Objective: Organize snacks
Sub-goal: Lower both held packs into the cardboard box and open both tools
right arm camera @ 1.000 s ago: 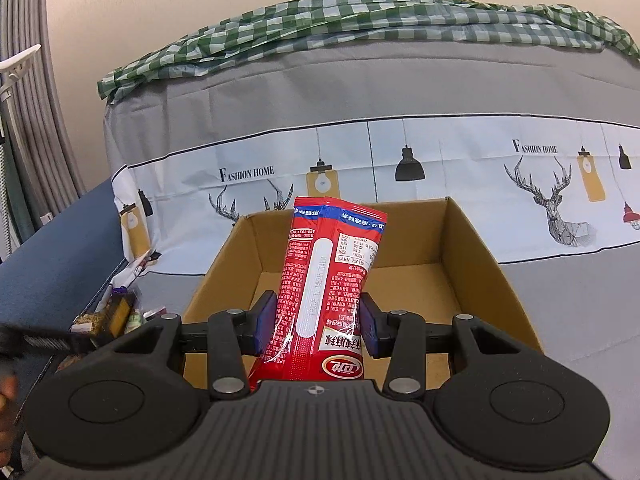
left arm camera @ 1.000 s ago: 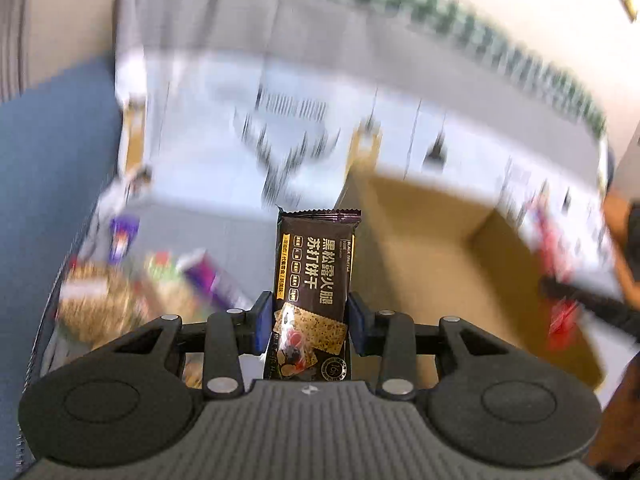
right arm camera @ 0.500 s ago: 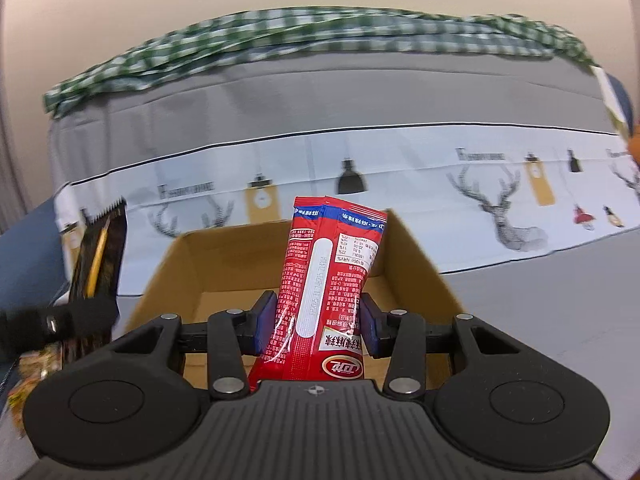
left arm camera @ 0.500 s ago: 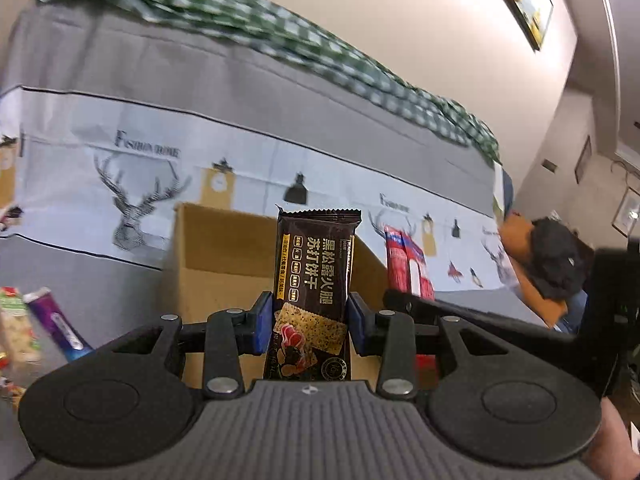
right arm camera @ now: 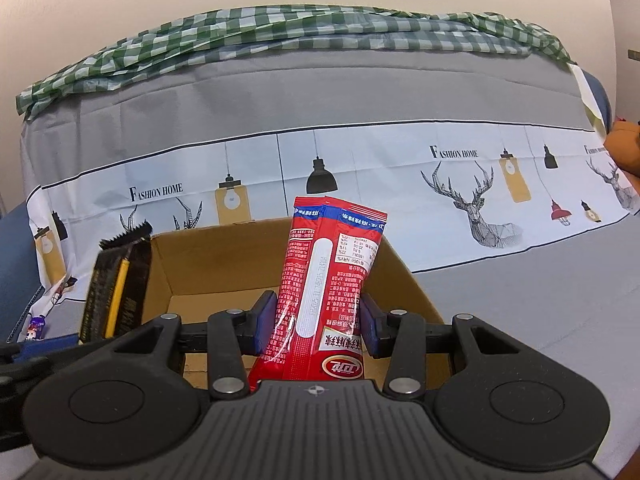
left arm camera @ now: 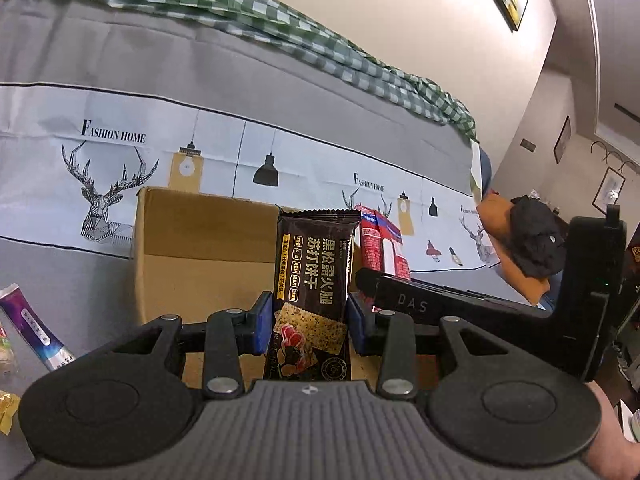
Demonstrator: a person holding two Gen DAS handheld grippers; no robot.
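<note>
Dark-brown wrapper first: we've got the cracker packet (left arm camera: 316,280) standing upright between the blue pads of the left gripper (left arm camera: 311,326), clamped on both sides. Just beyond its fingertips sits the open cardboard box (left arm camera: 200,248), and peeking out to the right of the packet is the red pouch (left arm camera: 380,248).

Over on the right wrist view, that red snack pouch (right arm camera: 326,292) is pinched in the right gripper (right arm camera: 318,328) — tilted a touch to the right, its top edge above the box's far wall (right arm camera: 224,256). Off to the left of the claw, we see the dark packet (right arm camera: 120,280) edge-on near the box's left corner.

Left of the left claw, a purple sachet (left arm camera: 34,328) lies on the grey deer-print cloth (left arm camera: 100,184) — loose, apart from the box.
</note>
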